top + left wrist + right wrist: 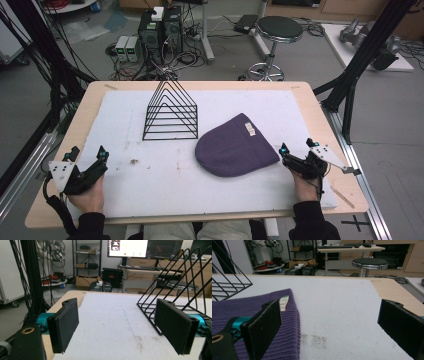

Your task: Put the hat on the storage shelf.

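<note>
A purple knitted beanie (235,148) with a small pale label lies flat on the white foam mat (150,170), right of centre. A black wire rack (171,111) of triangular dividers stands behind it, left of centre. My left gripper (89,154) rests at the mat's front left, open, nothing between its jaws. My right gripper (297,148) sits just right of the beanie, open and apart from it. In the right gripper view the beanie (254,315) lies behind the left jaw. In the left gripper view the rack (172,277) rises behind the right jaw.
The mat covers a wooden table (320,115). A brown stain (134,161) marks the mat near the left gripper. A black stool (278,31) and computer boxes (160,30) stand on the floor beyond the table. Black frame posts flank both sides.
</note>
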`<state>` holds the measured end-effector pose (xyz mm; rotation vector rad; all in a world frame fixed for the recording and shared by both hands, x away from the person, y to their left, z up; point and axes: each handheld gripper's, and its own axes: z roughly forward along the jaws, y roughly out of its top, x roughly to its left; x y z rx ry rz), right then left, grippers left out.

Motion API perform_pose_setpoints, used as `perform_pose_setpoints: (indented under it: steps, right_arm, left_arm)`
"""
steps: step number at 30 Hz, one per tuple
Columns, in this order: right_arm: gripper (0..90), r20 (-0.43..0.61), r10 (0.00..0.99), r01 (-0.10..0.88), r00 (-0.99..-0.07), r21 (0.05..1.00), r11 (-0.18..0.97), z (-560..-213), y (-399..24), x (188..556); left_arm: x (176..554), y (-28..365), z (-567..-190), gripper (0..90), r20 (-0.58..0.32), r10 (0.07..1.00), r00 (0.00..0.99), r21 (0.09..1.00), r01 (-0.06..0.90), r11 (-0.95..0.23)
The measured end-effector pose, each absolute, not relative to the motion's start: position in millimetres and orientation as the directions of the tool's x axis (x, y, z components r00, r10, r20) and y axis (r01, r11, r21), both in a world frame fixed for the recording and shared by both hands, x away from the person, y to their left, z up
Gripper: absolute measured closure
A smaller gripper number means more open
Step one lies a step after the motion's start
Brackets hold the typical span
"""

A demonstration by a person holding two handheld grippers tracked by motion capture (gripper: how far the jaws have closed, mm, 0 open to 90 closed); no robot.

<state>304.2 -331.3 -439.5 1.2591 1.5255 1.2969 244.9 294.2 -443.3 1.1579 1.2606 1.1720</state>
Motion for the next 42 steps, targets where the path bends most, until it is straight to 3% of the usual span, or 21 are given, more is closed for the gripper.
perform_pose_setpoints:
  steps: [28, 42]
  right_arm:
    - [4.4, 0.094, 0.967, 0.216, -0.237, 0.976, -0.042, -437, -340, 302]
    - [4.4, -0.049, 0.903, 0.128, -0.426, 0.985, 0.114, -363, -324, 319]
  left_arm:
    - [247, 292, -443, 21.4, -0.099, 0.995, 0.009, 0.995, 0.013, 0.099]
    - [242, 292, -441, 22.1, -0.085, 0.996, 0.000, 0.996, -0.004, 0.085]
